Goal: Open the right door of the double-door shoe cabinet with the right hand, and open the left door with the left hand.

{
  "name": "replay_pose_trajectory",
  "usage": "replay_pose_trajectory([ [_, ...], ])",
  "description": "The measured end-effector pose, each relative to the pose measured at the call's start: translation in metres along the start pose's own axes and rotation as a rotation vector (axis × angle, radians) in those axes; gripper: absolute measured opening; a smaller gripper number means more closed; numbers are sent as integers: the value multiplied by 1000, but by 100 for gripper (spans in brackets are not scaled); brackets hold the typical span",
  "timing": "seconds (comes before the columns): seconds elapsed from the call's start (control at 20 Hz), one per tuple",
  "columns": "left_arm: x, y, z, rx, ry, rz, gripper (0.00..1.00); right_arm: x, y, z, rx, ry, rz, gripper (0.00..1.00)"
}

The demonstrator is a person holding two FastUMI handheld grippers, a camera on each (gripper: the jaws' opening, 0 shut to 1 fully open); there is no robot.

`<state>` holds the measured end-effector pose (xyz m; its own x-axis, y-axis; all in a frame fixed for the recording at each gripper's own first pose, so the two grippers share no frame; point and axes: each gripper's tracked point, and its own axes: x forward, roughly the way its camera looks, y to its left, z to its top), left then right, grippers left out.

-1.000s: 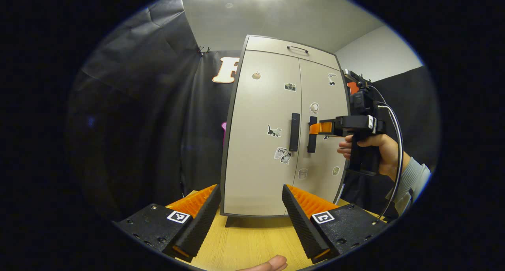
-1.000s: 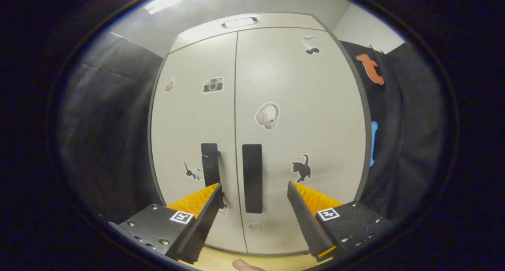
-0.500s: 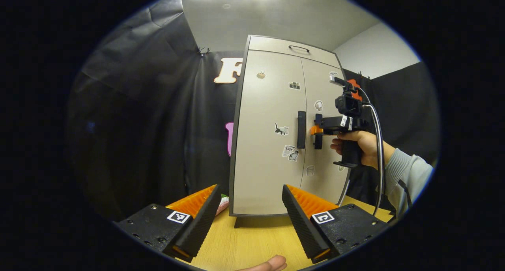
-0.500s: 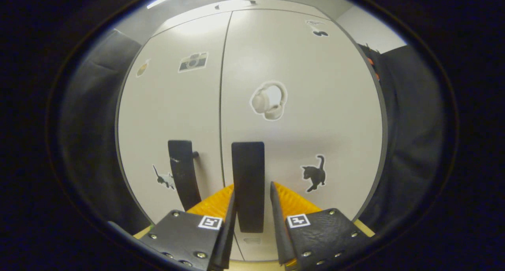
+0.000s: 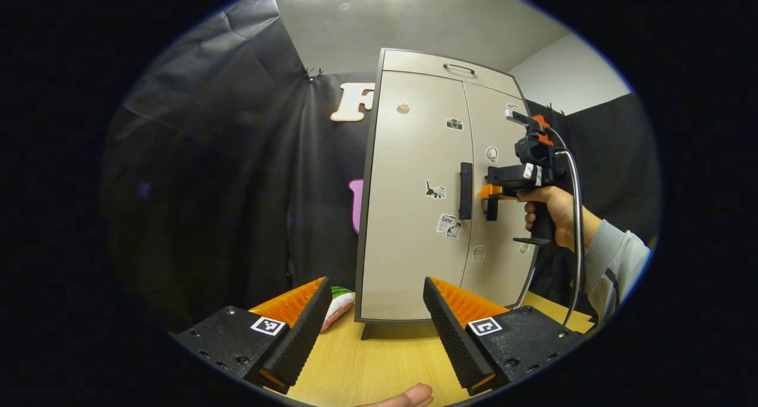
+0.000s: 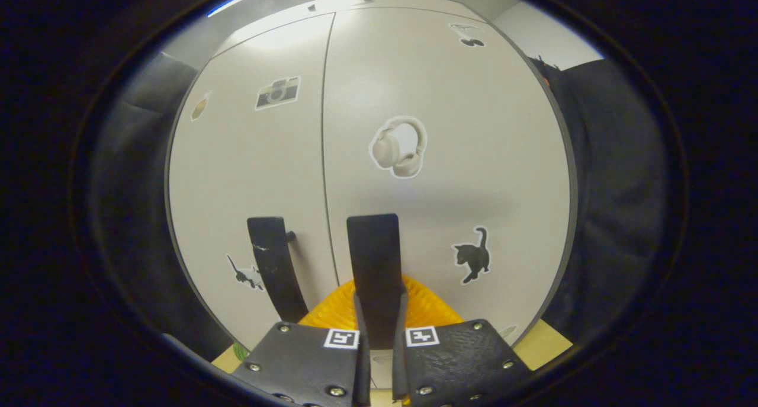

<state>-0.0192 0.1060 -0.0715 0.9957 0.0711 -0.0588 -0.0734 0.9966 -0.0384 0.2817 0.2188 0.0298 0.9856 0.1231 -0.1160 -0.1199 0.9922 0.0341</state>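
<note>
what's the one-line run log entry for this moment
right gripper: shut on right door handle | left gripper: open, back from cabinet | doors: both closed

Left gripper view farther back, right gripper view close against shared cabinet (image 5: 414,188)

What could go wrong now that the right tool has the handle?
The right tool grips only the low end of the right door's handle, so it may slip off on the pull. The cabinet stands free on the table; a hard tug might drag it. The left tool is open, far from the left handle.
</note>
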Motion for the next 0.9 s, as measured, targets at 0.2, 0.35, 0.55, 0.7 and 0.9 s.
replay_pose_trajectory([
  [0.2, -6, -16, 11, 28, -17, -22, 96, -14, -1, 2, -3, 5, 66, 14],
  [0.35, -12, -29, 23, 21, -39, -40, 95, -24, -3, 4, 24, 14, 133, 14],
  [0.55, -18, -43, 29, 13, -52, -56, 95, -35, -8, 6, -6, 12, 190, 15],
  [0.7, -18, -51, 29, 6, -42, -62, 95, -40, -12, 7, -16, 23, 208, 14],
  [0.9, -15, -63, 26, -10, -28, -84, 95, -49, -20, 8, -23, 45, 217, 14],
])
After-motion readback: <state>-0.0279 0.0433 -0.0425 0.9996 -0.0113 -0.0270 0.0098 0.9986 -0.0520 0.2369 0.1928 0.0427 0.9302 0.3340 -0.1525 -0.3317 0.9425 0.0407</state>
